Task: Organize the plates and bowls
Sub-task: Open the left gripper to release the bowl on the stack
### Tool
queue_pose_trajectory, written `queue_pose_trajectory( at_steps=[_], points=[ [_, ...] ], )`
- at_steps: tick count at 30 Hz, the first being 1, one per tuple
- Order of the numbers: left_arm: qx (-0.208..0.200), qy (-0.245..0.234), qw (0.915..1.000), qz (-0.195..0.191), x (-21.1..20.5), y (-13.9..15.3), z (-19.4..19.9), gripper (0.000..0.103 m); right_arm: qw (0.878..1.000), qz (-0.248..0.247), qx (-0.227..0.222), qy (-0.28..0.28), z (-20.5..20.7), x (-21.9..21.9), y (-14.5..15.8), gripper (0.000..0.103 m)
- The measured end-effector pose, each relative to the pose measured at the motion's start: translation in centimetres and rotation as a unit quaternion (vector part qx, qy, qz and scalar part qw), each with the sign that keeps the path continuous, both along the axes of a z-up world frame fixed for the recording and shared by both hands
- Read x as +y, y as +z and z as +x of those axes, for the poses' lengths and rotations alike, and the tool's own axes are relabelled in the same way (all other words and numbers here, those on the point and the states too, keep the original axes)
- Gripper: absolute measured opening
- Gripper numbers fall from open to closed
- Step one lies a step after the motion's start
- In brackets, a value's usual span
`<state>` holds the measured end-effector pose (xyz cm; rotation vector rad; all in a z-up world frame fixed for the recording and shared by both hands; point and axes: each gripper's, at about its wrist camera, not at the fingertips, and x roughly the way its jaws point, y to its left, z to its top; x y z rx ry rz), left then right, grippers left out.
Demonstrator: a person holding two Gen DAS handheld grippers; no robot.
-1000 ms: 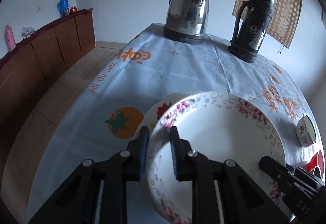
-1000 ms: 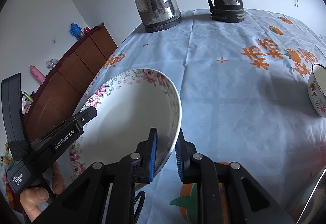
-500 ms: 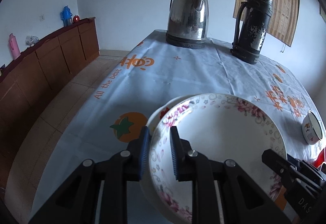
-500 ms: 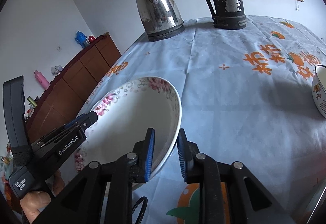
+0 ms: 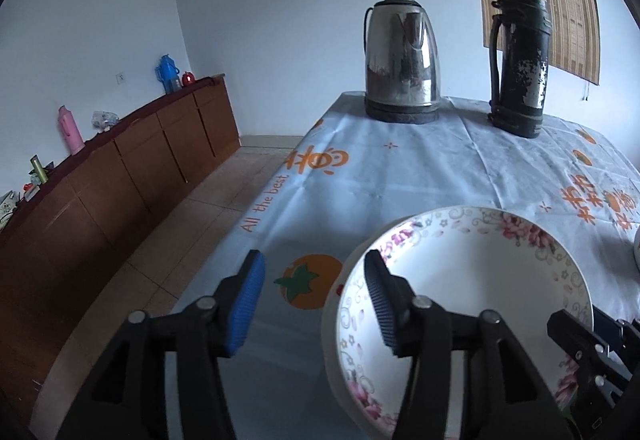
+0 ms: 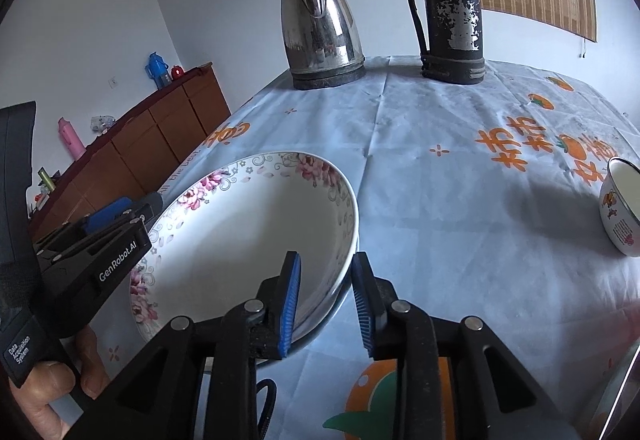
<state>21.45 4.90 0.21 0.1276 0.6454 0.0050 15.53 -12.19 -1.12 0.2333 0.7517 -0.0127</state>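
Floral plate (image 6: 248, 240) sits on your tablecloth (image 6: 440, 200); your opening left gripper (image 5: 316, 300) straddles its left rim, your right gripper (image 6: 326, 296) its near-right rim, jaws parting, pads clear.

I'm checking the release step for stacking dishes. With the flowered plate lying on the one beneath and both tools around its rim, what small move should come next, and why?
Probably draw both tools back off the rim. The left tool and right tool are opening, their pads clear of the flowered plate, which looks settled on the plate beneath.
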Motion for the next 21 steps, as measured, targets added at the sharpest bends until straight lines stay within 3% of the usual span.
queue_pose_trajectory(
  at_steps=[13,21],
  points=[
    [-0.002,0.015,0.9997,-0.019,1.3,0.1,0.3,0.062,0.999,0.053,-0.011,0.01,-1.4,-0.7,0.1,0.035],
    [-0.003,0.018,0.9996,-0.021,1.4,-0.1,0.1,0.062,0.995,0.043,-0.054,-0.071,-3.6,-3.8,1.2,0.035]
  ],
)
